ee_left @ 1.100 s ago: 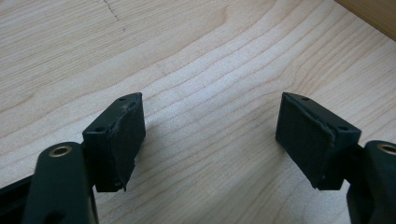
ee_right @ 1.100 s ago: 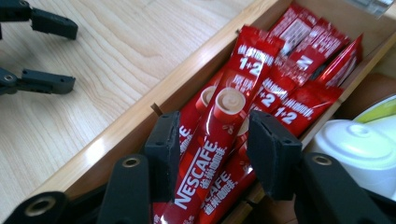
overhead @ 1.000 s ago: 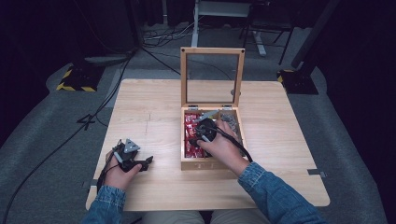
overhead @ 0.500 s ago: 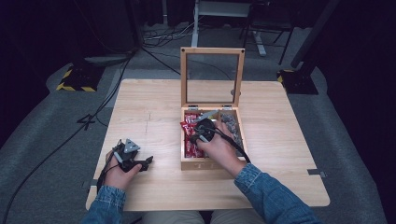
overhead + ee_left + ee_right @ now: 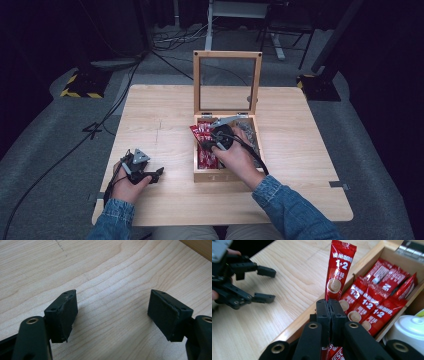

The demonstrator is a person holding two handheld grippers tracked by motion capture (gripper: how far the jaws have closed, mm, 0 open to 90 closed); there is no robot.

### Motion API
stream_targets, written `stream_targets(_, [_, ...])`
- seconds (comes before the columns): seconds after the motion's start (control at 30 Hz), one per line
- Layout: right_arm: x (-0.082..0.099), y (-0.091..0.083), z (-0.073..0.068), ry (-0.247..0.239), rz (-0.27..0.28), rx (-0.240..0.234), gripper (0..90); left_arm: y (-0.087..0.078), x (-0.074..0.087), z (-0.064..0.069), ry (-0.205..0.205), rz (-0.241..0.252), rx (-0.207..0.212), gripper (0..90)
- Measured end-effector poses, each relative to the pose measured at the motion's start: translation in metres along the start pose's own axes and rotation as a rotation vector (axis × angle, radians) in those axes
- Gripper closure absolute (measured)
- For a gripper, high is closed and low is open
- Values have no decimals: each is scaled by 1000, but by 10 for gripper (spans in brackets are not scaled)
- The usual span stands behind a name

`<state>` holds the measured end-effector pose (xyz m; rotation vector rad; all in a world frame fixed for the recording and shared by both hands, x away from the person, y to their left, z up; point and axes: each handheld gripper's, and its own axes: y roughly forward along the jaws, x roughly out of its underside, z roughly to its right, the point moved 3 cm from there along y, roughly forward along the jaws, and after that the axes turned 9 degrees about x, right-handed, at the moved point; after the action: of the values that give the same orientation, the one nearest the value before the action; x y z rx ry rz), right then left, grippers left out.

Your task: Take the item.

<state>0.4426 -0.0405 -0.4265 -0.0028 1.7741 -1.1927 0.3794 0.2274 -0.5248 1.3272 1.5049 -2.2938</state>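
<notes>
One red coffee sachet (image 5: 340, 270) is pinched in the right tool (image 5: 329, 305), whose jaws have just closed on it, standing upright over the wooden box (image 5: 200, 176); the rest lie packed inside. Left tool (image 5: 159, 173) waits with jaws apart over bare counter (image 5: 165, 125). Lifting out looks begun: box walls and raised lid crowd it, open room lies left

I'm working in what looks like a lab or studio: a lone wooden table (image 5: 150, 115) on grey carpet (image 5: 45, 165), dark surroundings, loose cables (image 5: 170, 42), and hazard-striped stand bases (image 5: 80, 92).
</notes>
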Motion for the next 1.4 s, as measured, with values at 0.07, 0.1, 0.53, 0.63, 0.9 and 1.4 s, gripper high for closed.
stream_targets(0.07, [-3,-7,0,0,23,-4,884,0,0,0,0,0,-1,244])
stream_targets(0.1, [-3,-7,0,0,23,-4,884,0,0,0,0,0,-1,244])
stream_targets(0.53, [-8,-38,10,13,91,-26,884,0,0,0,-3,5,1,243])
stream_targets(0.63, [-7,-48,14,9,104,-24,884,0,0,0,-1,-1,2,241])
stream_targets(0.9, [3,-83,26,-3,154,-7,884,1,-1,0,-3,3,4,234])
stream_targets(1.4, [31,-136,48,13,234,49,884,2,-1,0,-4,3,5,231])
